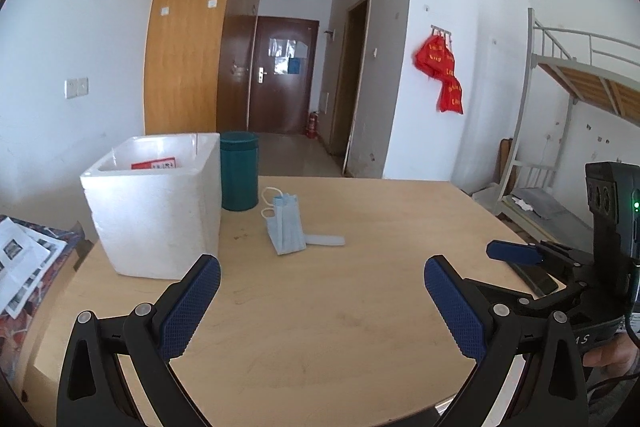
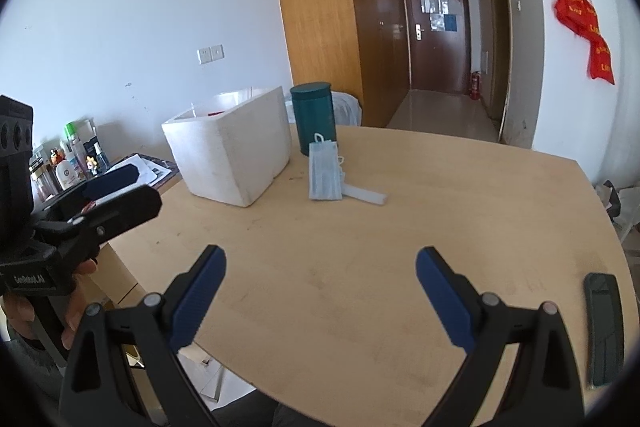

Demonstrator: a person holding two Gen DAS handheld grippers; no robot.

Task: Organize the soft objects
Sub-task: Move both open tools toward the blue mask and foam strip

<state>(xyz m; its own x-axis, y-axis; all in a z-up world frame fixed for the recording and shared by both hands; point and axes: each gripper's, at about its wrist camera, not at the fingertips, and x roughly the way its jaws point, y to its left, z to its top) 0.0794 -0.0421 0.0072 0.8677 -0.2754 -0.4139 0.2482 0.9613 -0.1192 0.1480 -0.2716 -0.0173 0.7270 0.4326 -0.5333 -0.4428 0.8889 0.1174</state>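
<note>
A small stack of light blue face masks (image 1: pixel 286 225) lies on the wooden table (image 1: pixel 320 307), beside a clear plastic strip (image 1: pixel 325 240). The masks also show in the right wrist view (image 2: pixel 325 173). A white foam box (image 1: pixel 156 203) stands left of them, open at the top, also in the right wrist view (image 2: pixel 230 155). My left gripper (image 1: pixel 322 281) is open and empty, hovering over the table short of the masks. My right gripper (image 2: pixel 320 269) is open and empty, also short of the masks.
A teal cylindrical can (image 1: pixel 239 171) stands behind the masks against the box. A black phone (image 2: pixel 604 327) lies at the table's right edge. Papers (image 1: pixel 24 259) and bottles (image 2: pixel 68 163) sit on a lower surface to the left.
</note>
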